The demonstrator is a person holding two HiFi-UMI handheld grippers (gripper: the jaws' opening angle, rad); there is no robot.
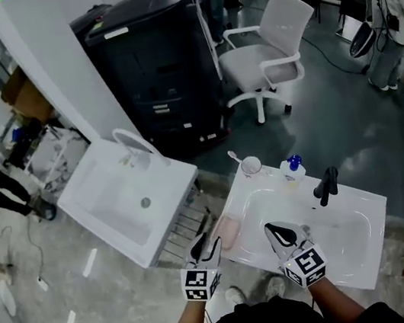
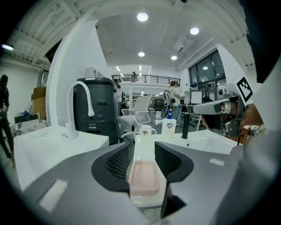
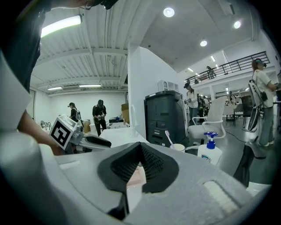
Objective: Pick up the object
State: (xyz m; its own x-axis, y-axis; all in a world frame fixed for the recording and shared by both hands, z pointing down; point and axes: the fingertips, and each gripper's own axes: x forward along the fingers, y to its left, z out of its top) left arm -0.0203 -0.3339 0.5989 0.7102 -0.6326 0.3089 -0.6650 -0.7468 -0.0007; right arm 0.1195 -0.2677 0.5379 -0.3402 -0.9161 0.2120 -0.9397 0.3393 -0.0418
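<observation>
One pink soap, long axis along L gripper, jaws part-spread astride, R gripper closed.

- Soap bar: pale pink.
- Washbasin: white, with a black tap at one o'clock.
- Pump bottle at twelve o'clock: white, blue top.
- Mug: white, seemingly with a reddish leaf print.

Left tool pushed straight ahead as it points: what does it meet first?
Probably the pink soap bar on the sink rim, just ahead of the left tool, in line with its parted jaws; gap unclear.
</observation>
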